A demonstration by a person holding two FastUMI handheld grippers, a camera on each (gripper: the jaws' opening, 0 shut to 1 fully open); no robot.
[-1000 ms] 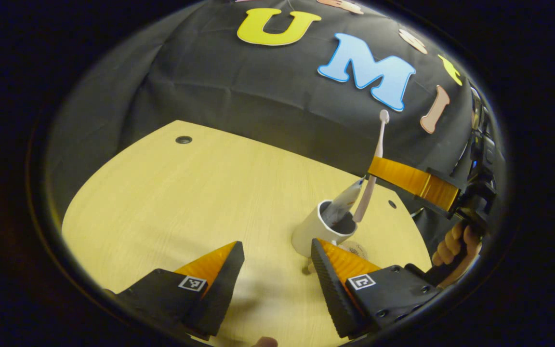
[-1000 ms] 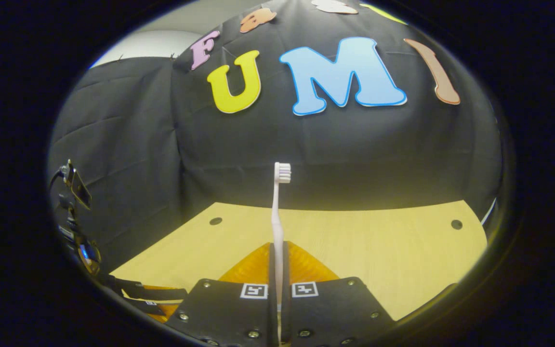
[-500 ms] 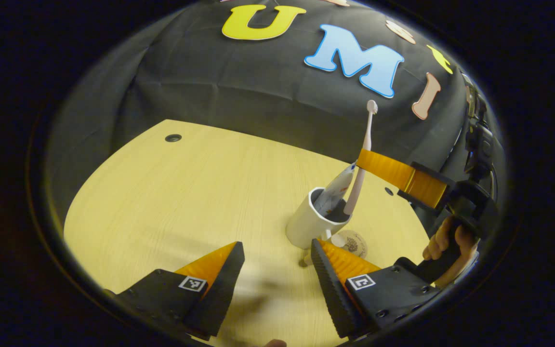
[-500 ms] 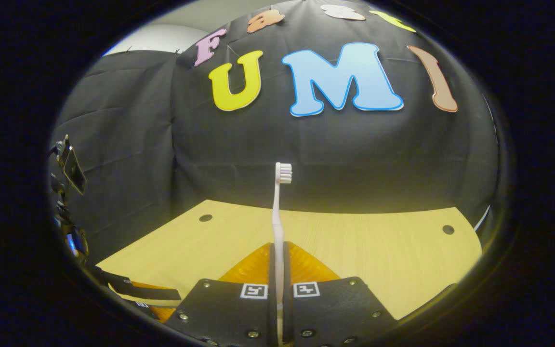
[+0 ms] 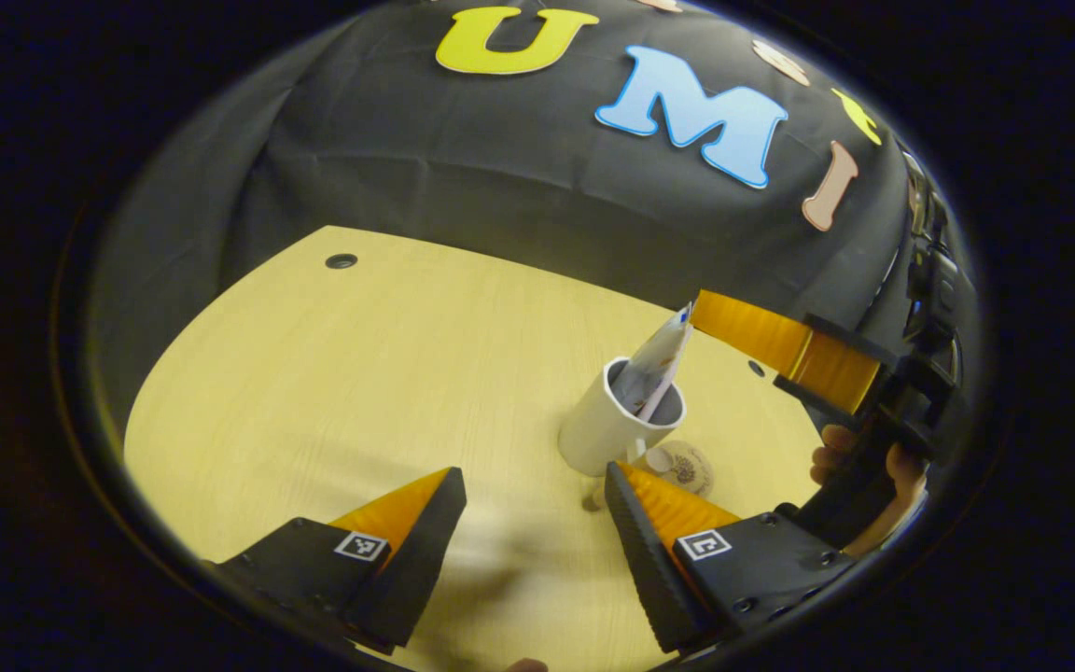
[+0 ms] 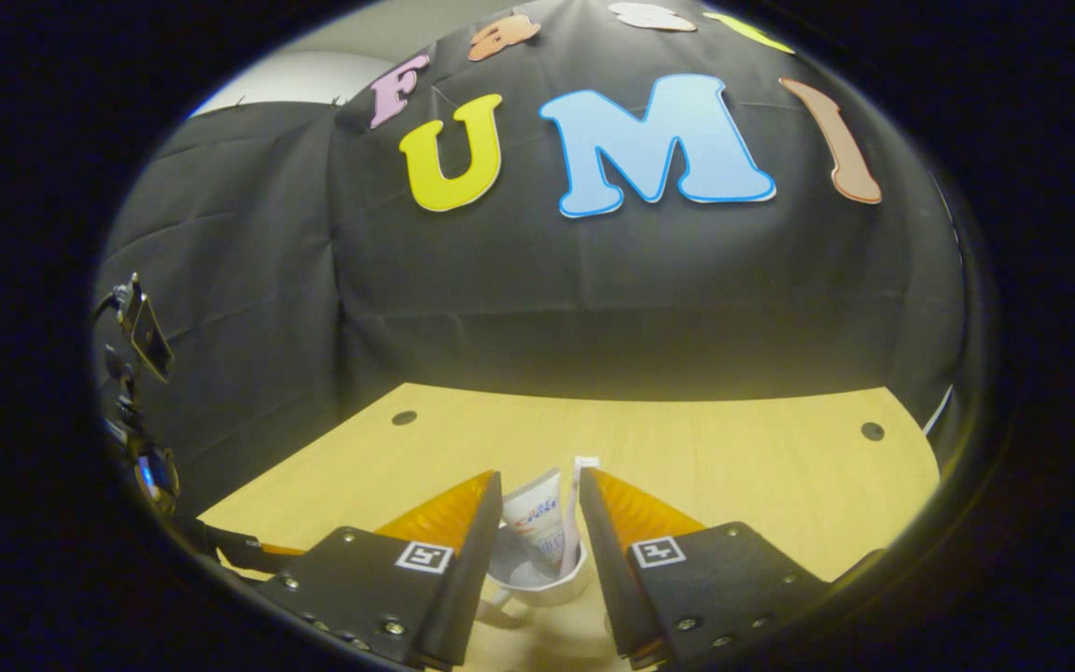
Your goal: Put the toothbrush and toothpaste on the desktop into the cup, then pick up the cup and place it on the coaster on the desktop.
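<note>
My right gripper (image 6: 539, 509) hung with fingers apart above the white cup (image 5: 610, 429), toothpaste tube (image 6: 537, 523) and toothbrush (image 6: 575, 513) standing inside; my left gripper (image 5: 530, 523) gaped too. I judged the cup rigid, smooth, top-heavy: grip its wall low, near the coaster (image 5: 682, 467).

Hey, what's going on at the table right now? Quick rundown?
Both grippers open: right gripper above the cup, left gripper low, near it. Toothbrush and toothpaste in the cup. Coaster right beside it, bare.
</note>
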